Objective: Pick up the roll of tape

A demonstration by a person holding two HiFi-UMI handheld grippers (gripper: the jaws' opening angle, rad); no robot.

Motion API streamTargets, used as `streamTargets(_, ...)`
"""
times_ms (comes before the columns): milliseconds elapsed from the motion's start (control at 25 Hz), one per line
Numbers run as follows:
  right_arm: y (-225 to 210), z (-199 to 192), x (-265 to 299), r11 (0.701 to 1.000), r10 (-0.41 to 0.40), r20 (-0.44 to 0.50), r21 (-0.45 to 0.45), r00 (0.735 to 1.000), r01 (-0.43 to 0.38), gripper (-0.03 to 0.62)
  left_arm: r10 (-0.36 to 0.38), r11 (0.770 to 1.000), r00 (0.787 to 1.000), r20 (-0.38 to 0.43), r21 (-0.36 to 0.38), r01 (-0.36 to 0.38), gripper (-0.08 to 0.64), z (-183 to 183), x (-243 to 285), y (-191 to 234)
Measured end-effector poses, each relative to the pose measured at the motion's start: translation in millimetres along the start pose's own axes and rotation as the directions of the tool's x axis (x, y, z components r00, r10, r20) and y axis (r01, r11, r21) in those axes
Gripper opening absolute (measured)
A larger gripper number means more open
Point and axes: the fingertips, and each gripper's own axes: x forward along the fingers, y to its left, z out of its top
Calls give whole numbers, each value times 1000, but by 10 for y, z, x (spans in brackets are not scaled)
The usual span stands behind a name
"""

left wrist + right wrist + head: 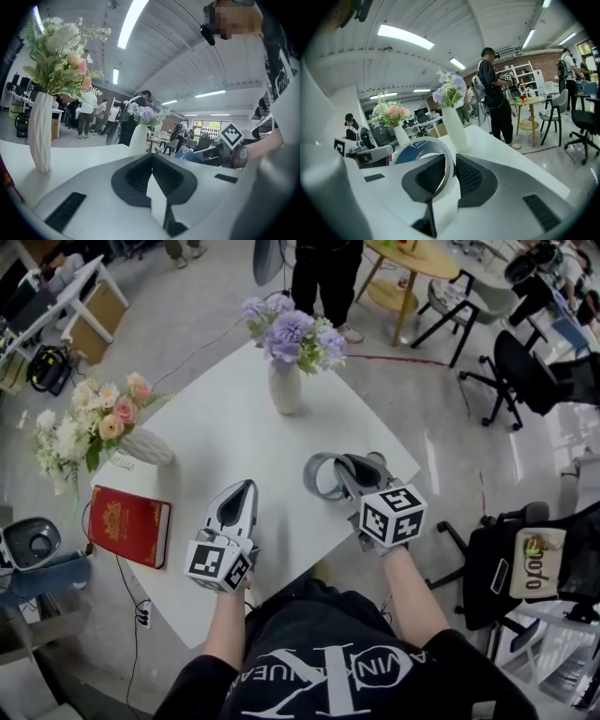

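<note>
Grey polished floor of an open office lay around a white desk (216, 418), with black office chairs (525, 371) at the right and a person in black clothes (323, 273) standing beyond the far corner. On the desk stood a white vase with purple flowers (285, 385) near the far edge, a second white vase with pink and cream flowers (145, 448) at the left side, and a red book (129, 524) lying flat near the left corner. The right tool (352, 470) was closed on the roll of tape (417, 150): one jaw was inside the ring and the other outside, so the band was pinched between them and the roll stood on its edge at the tip. The left tool (152, 159) was just beside it, jaws together and with nothing between them.
</note>
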Motion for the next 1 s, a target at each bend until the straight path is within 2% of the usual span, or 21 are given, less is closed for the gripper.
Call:
streamTargets(440,267,505,-285,997,69,165,-34,984,-64,78,11,999,996,84,33,-14,2,397,-106,-45)
streamTargets(1000,500,914,-527,992,124,295,-71,947,-107,78,26,998,985,170,50,-35,2,785,-229,-51)
